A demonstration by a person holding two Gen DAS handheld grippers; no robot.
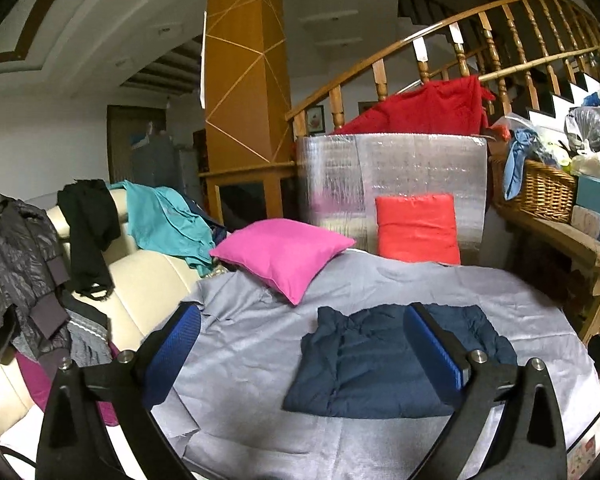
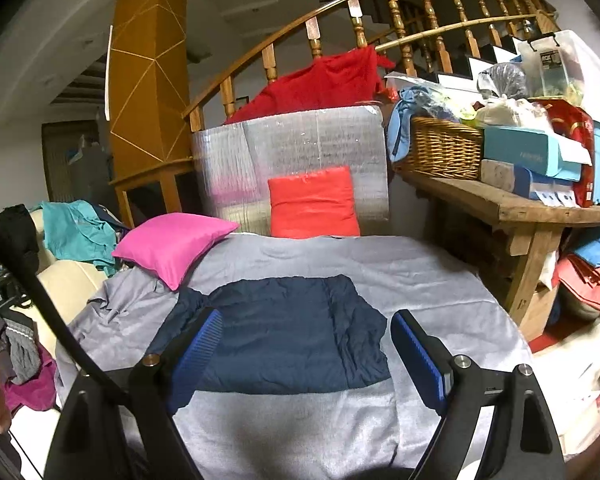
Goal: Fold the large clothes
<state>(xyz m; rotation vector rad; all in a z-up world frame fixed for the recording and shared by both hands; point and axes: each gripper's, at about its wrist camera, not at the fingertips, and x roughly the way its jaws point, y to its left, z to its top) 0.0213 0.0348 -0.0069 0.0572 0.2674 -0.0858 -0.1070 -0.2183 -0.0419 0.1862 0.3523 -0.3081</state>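
Pink cushion just beyond folded navy garment; orange cushion behind

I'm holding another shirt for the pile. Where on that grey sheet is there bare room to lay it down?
The grey sheet lies bare in front of the folded navy garment, and to its right toward the wooden bench. The far left is crowded by the pink pillow; the red cushion stands at the far edge. Both grippers, left and right, hover open.

The left gripper and the right gripper are both hanging level with jaws spread wide, gripping nothing.
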